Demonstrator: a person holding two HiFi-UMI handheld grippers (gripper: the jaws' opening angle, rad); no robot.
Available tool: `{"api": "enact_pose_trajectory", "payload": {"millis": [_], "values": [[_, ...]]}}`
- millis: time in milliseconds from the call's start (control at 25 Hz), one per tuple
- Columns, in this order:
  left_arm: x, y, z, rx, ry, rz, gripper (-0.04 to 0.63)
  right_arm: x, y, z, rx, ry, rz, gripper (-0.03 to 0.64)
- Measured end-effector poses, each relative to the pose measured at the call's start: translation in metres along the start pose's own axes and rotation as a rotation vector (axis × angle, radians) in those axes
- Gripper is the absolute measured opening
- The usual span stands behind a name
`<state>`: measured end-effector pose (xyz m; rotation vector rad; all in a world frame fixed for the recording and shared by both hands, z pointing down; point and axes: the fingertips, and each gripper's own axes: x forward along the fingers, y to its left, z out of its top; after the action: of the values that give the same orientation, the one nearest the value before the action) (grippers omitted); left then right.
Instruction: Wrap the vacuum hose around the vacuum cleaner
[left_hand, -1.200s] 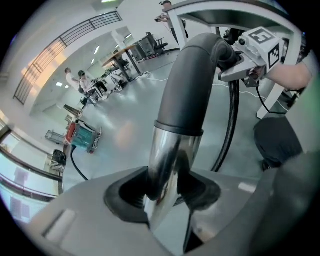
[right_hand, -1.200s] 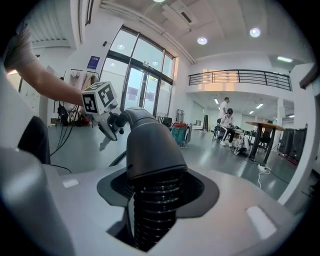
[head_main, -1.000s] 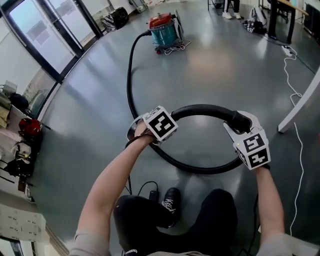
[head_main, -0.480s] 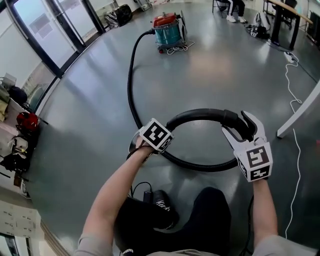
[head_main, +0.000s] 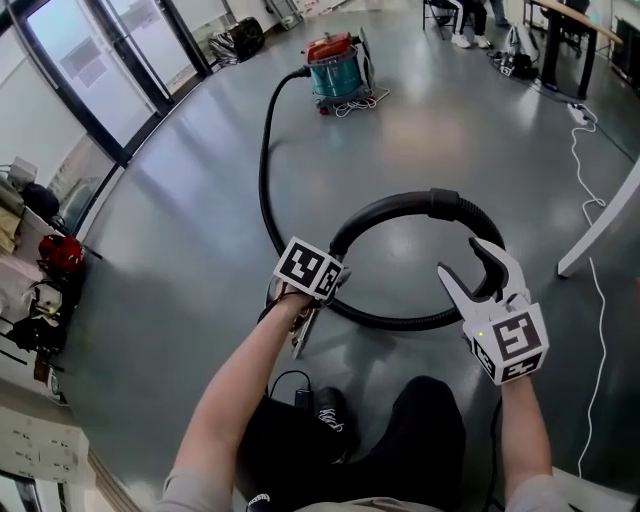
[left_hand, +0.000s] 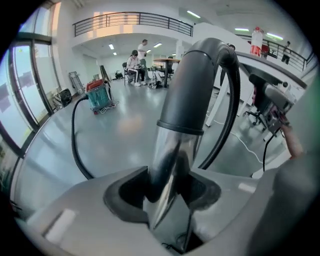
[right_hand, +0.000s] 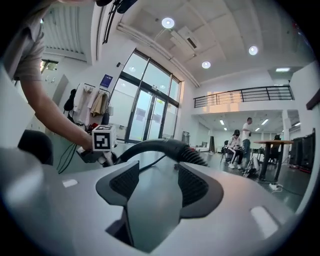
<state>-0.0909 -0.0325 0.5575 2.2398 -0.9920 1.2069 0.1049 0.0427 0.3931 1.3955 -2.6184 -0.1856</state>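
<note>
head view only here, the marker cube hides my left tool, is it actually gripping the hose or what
observer: yes. The left tool is shut on the shiny metal tube at the end of the hose, just below the black cuff.
operator: and the right tool, anything between it
observer: nothing. The right tool stands open, and the hose arcs past beyond its tips.
operator: anyone near the vacuum
observer: two people are at a table well behind the vacuum cleaner, one seated and one standing.
</note>
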Motion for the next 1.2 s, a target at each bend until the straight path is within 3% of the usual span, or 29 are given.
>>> {"api": "enact_pose_trajectory", "payload": {"millis": [320, 520, 920, 1200], "values": [[0.0, -0.004, 0.018, -0.095, -0.094, -0.005, 0.184, 0.051, 0.104, -0.089, 0.207, 0.17, 0.279, 0.275], [-0.006, -0.007, 0.034, -0.149, -0.15, -0.005, 0.184, 0.085, 0.155, -0.134, 0.324, 0.253, 0.358, 0.297], [-0.008, -0.02, 0.057, -0.344, -0.254, -0.071, 0.184, 0.145, 0.19, -0.195, 0.425, 0.301, 0.332, 0.319], [-0.005, -0.005, 0.054, -0.492, -0.314, -0.085, 0.186, 0.157, 0.189, -0.226, 0.38, 0.336, 0.274, 0.239]]}}
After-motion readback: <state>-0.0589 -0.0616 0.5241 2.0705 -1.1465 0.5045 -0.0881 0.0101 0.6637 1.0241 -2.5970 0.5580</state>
